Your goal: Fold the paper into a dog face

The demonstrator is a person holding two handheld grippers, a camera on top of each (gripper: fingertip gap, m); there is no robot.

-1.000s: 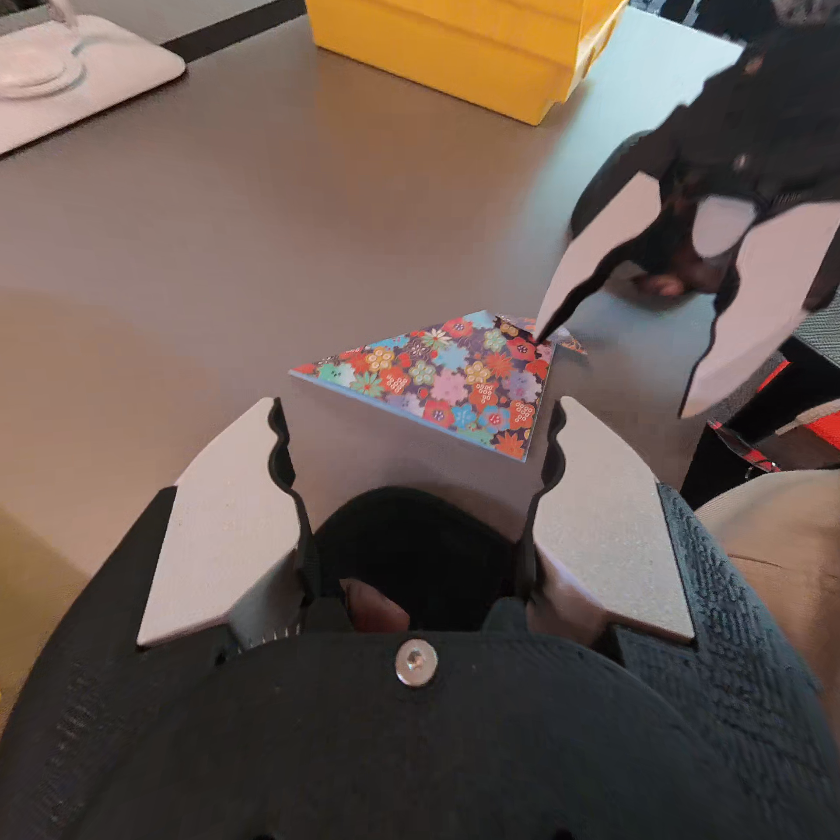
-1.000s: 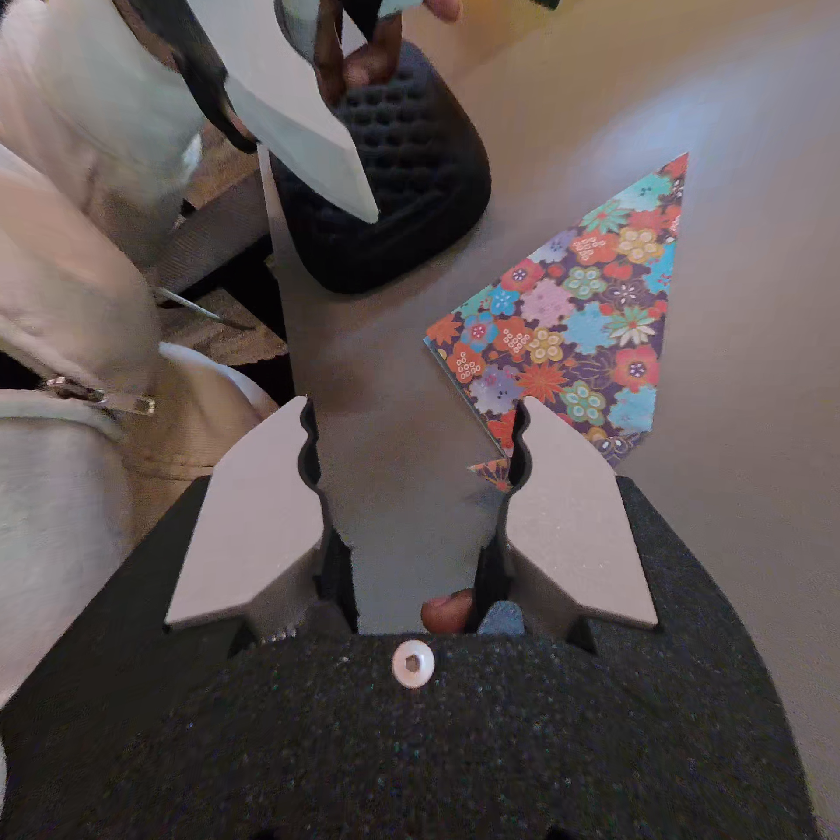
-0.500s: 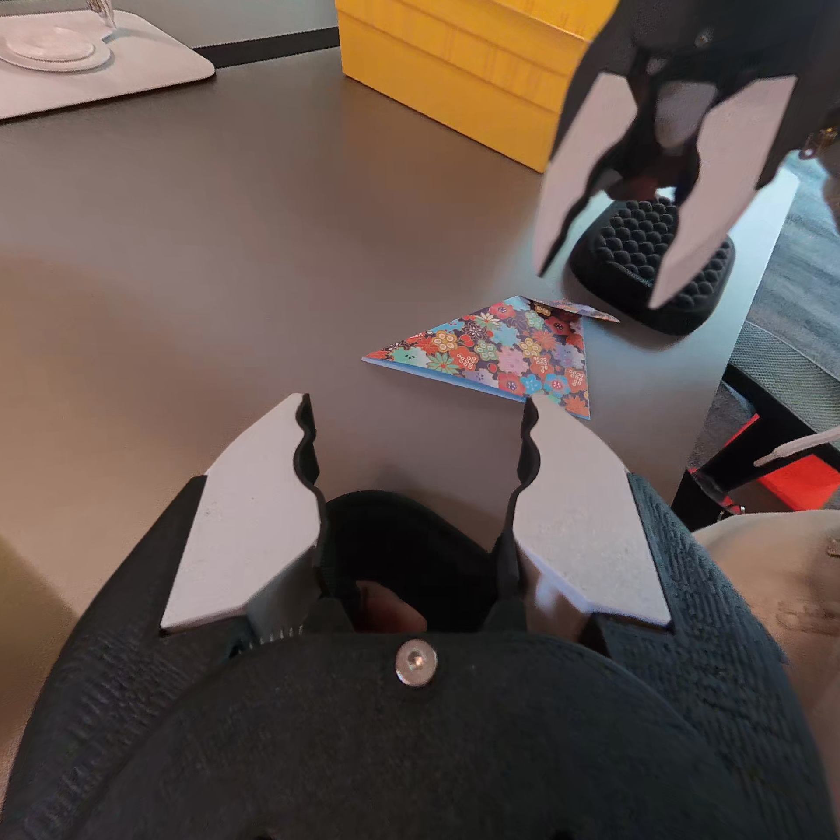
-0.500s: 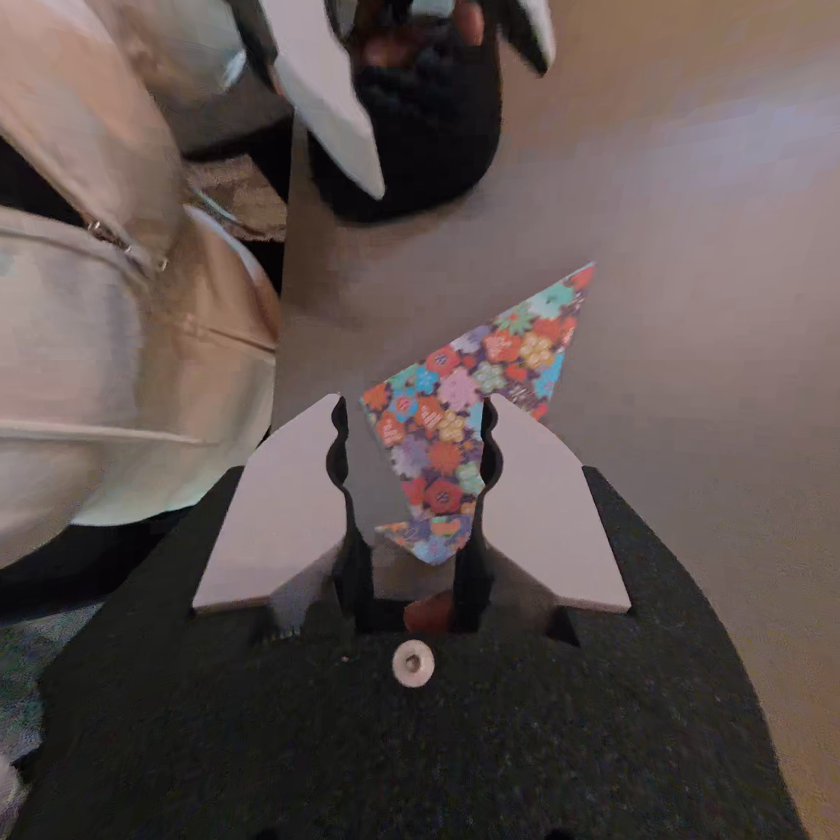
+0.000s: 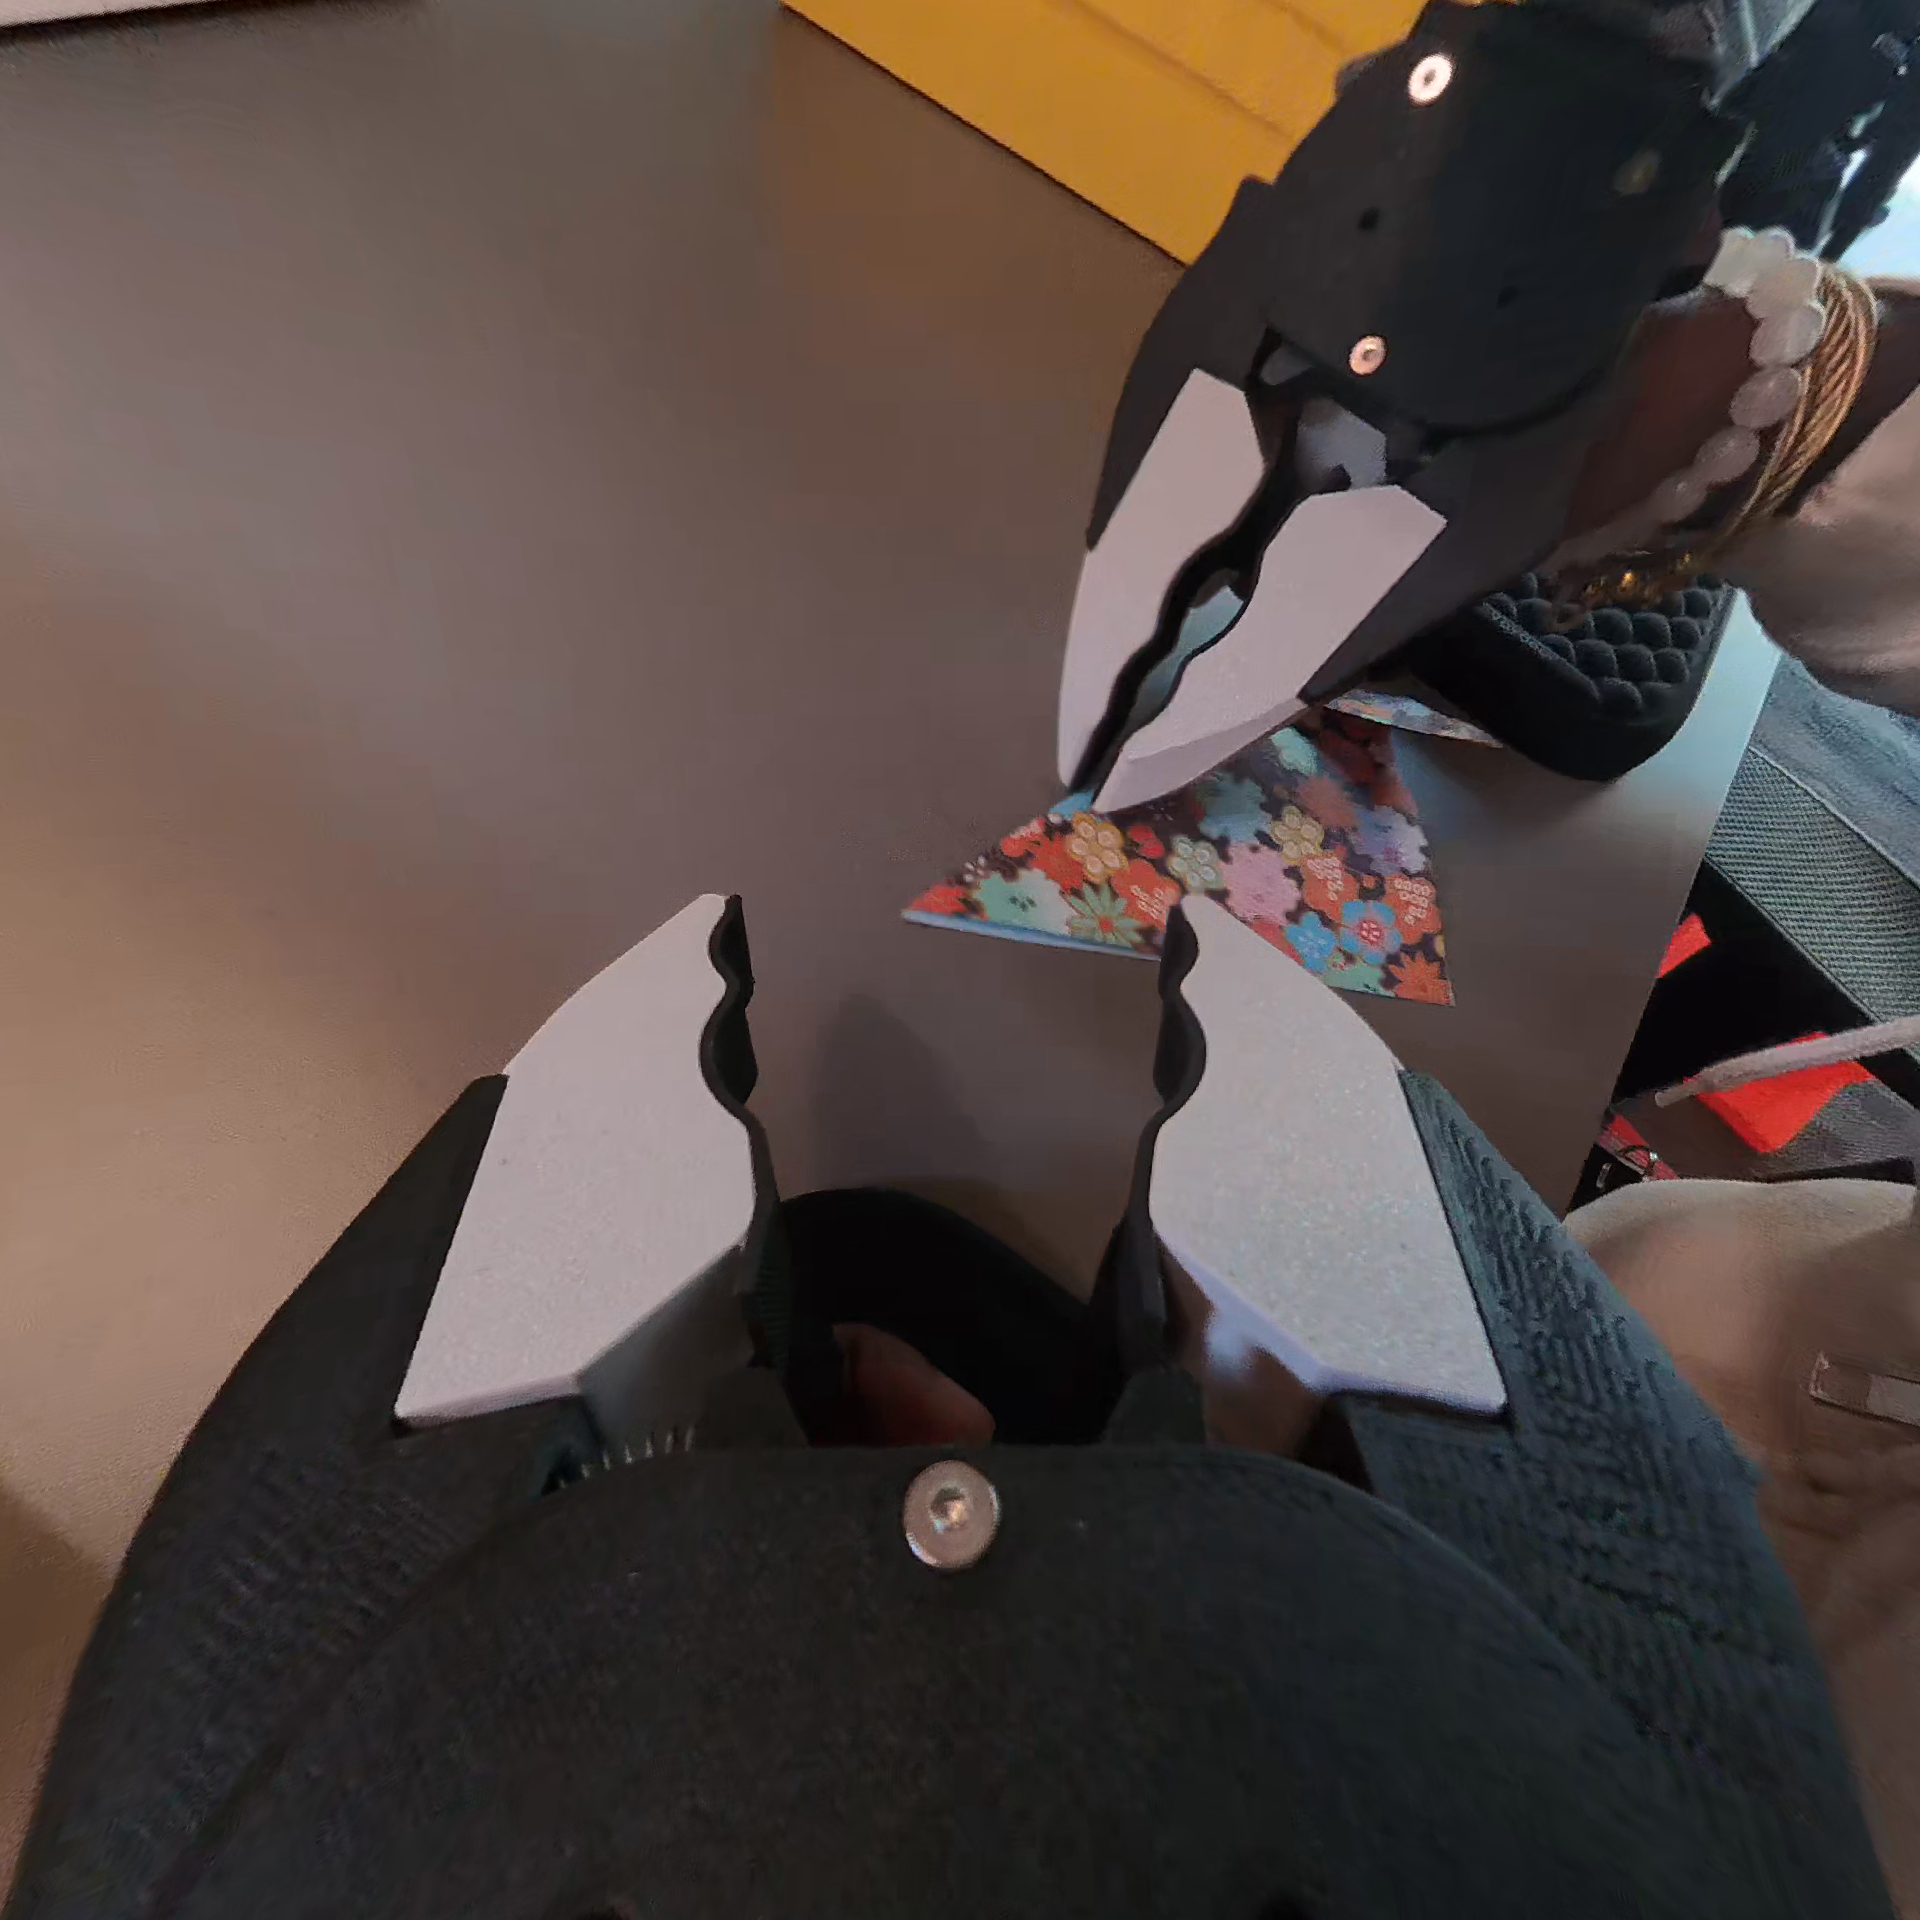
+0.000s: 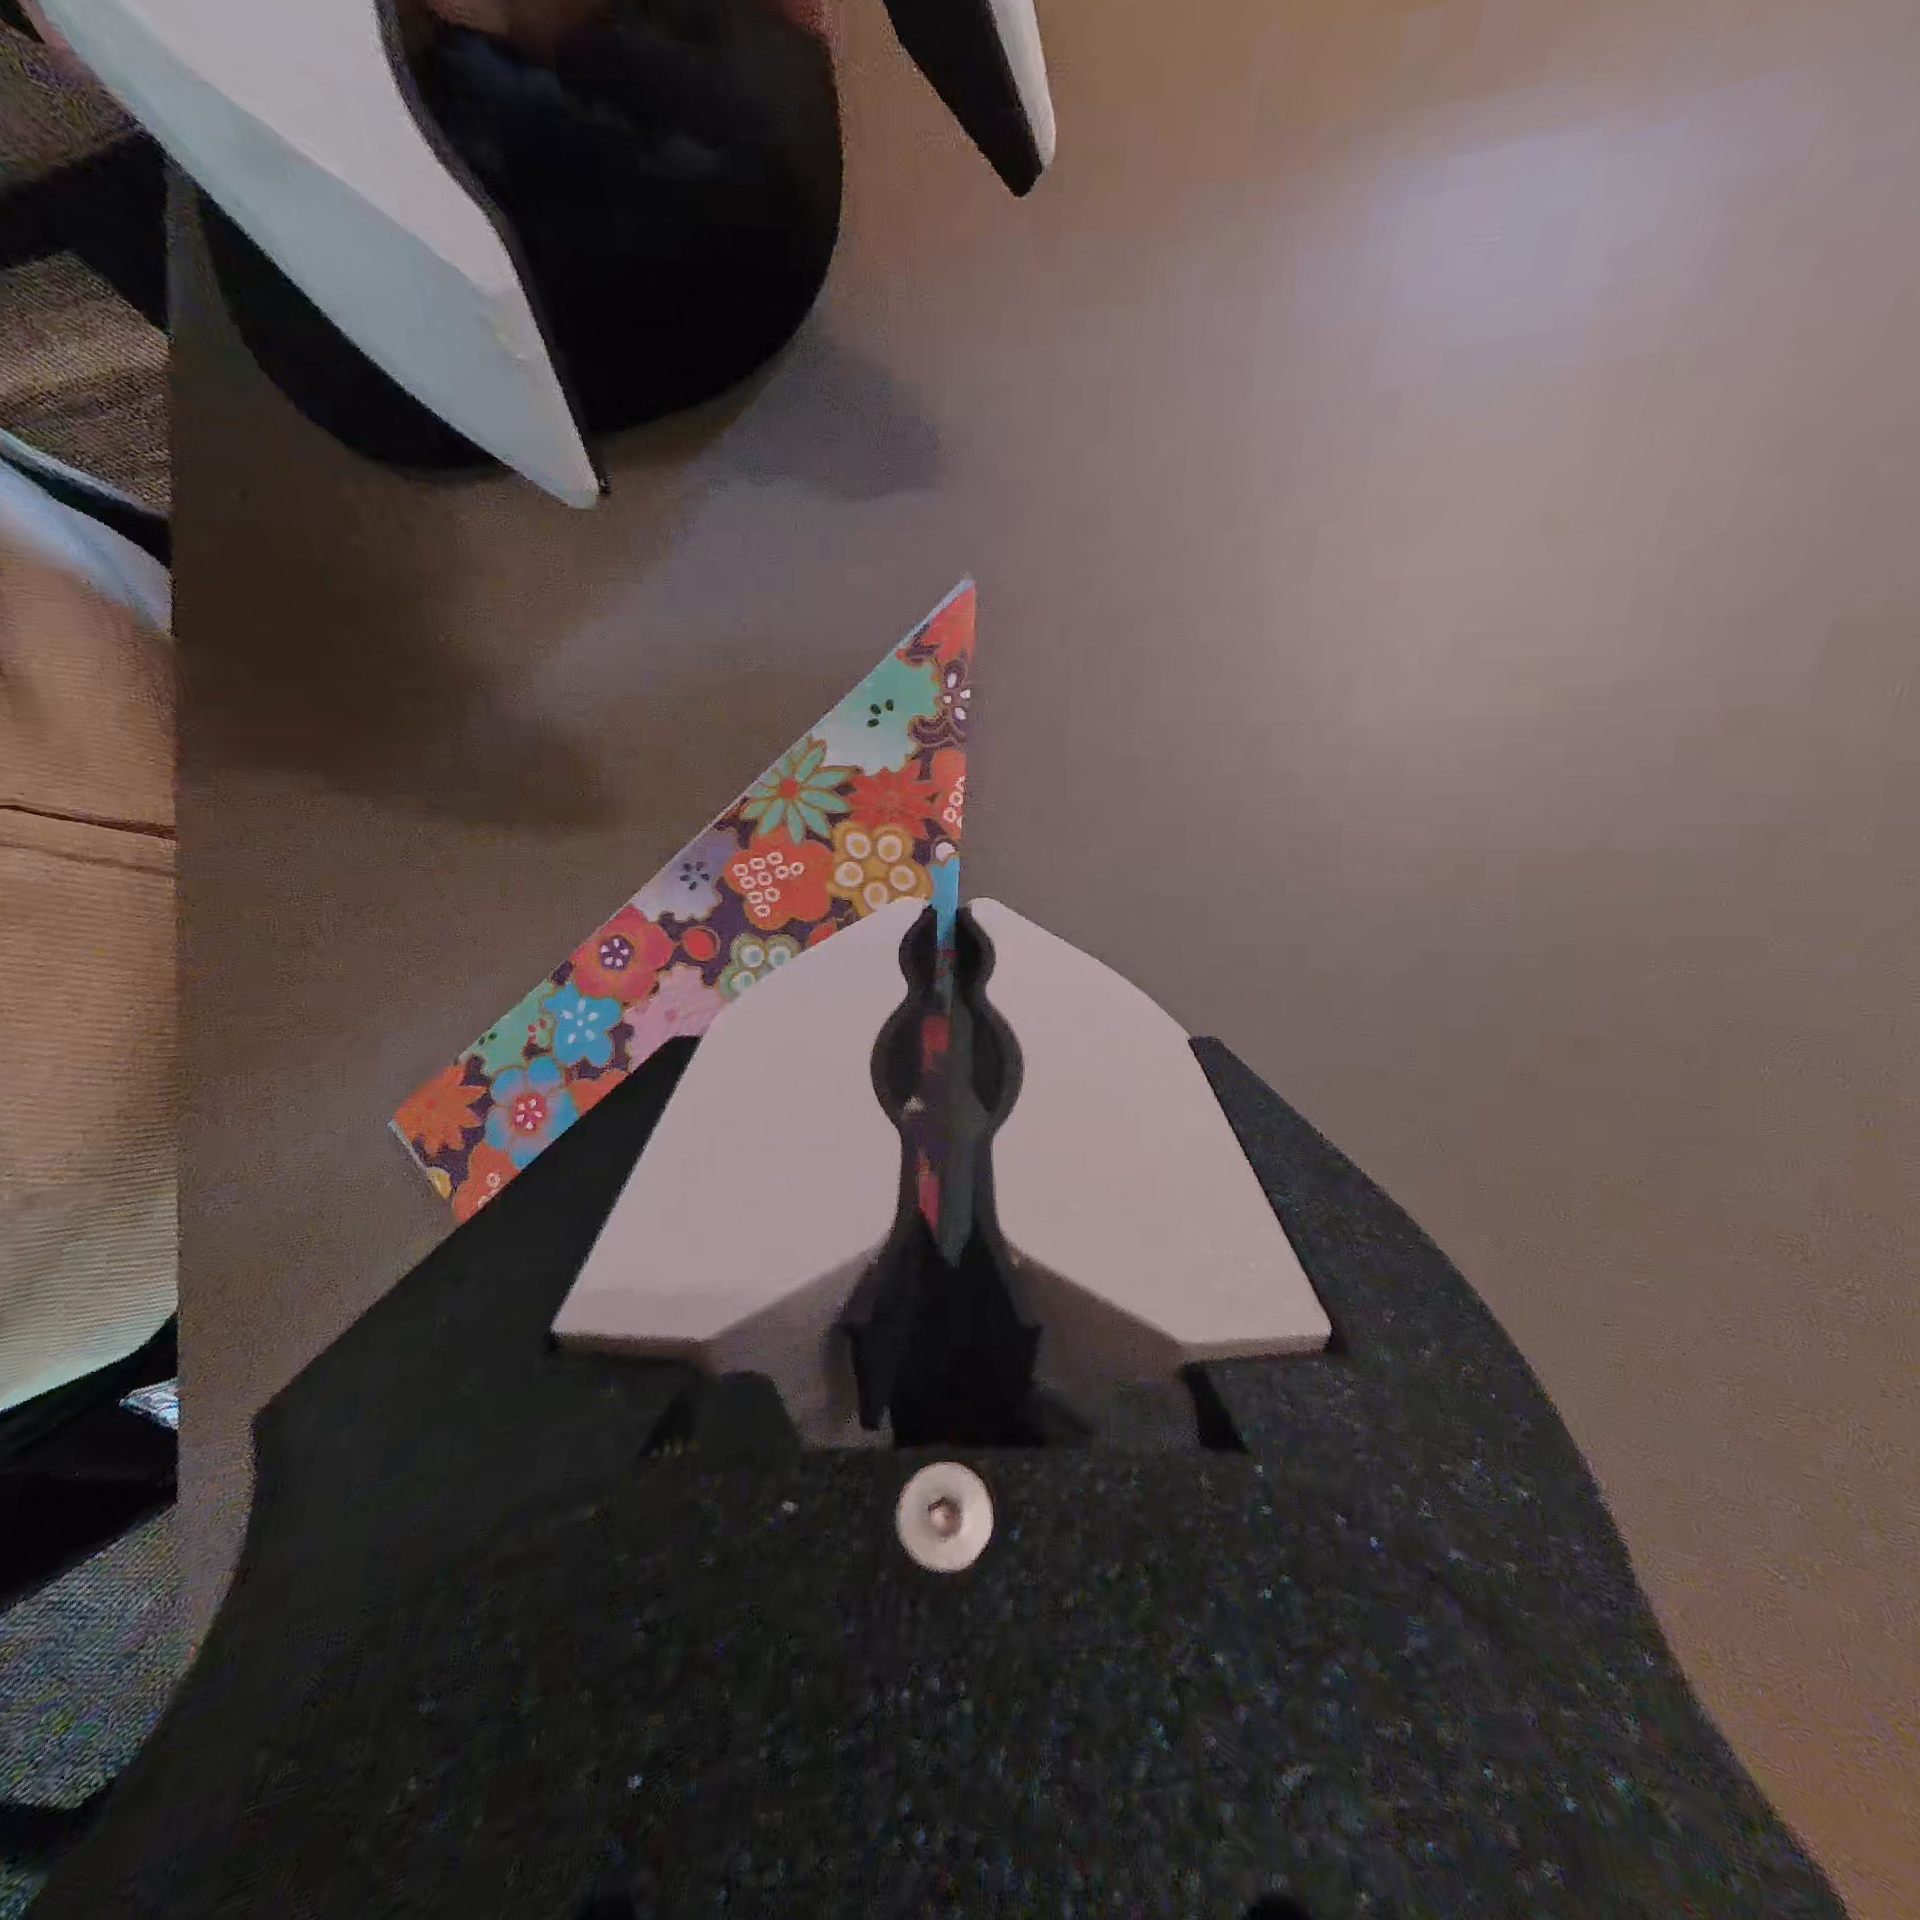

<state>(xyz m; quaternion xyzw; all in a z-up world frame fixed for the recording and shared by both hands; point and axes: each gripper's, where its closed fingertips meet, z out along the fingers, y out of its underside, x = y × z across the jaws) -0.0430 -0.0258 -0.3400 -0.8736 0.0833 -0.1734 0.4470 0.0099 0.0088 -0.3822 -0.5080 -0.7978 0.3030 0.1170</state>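
The paper point(image 5: 1257, 883) is a folded triangle with a bright flower print, lying on the grey table point(image 5: 416, 520). My right gripper point(image 6: 951, 920) is shut on the paper's point(image 6: 790, 831) far edge, and a strip of it shows between the jaws. In the left wrist view the right gripper point(image 5: 1091, 779) points down onto the paper's far corner. My left gripper point(image 5: 951, 914) is open and empty, just short of the paper's near edge. It also shows at the top of the right wrist view point(image 6: 800, 332), held above the table.
A black dimpled pad point(image 5: 1590, 675) sits on the table just behind the paper, near the right table edge. A yellow box point(image 5: 1091, 125) stands farther back. A person's beige clothing point(image 5: 1766, 1351) is close on the right. Left tips to right tips: about 9 centimeters.
My right gripper has come down over the paper and shut on its edge; it was open before. My left gripper has stayed open and drawn a little closer to the paper.
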